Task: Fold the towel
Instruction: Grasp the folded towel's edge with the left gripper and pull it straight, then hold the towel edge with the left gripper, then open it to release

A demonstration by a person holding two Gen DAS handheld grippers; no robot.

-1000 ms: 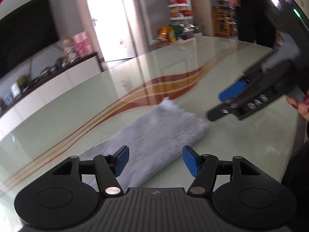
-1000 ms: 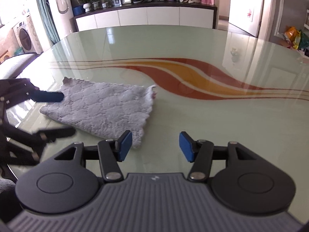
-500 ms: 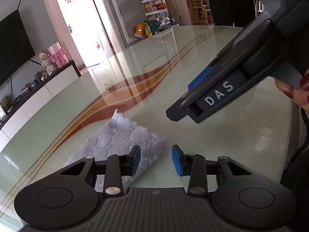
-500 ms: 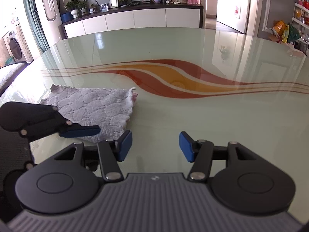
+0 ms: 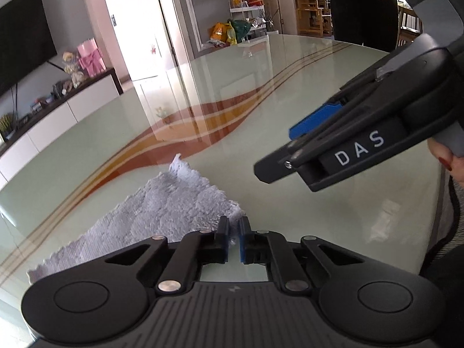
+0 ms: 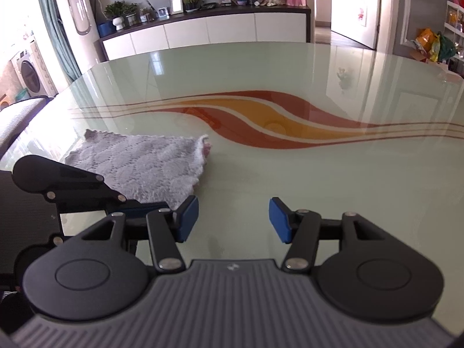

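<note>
A grey textured towel (image 5: 162, 211) lies folded on the glass table; it also shows in the right wrist view (image 6: 145, 165), left of centre. My left gripper (image 5: 233, 242) has its blue pads nearly together at the towel's near corner, with a bit of fabric between them. It appears in the right wrist view as a black linkage (image 6: 66, 185) on the towel's near edge. My right gripper (image 6: 233, 220) is open and empty above bare table to the right of the towel. It hangs in the air at the right of the left wrist view (image 5: 348, 145).
The glass table (image 6: 319, 174) has red and orange wave stripes across its middle. A white sideboard (image 6: 217, 29) stands beyond the far edge. A person in black (image 5: 362, 5) stands at the far side. A chair (image 6: 17, 116) is at the left.
My left gripper has closed from wide open to nearly shut at the towel's near corner. My right gripper has drawn back and stays open.
</note>
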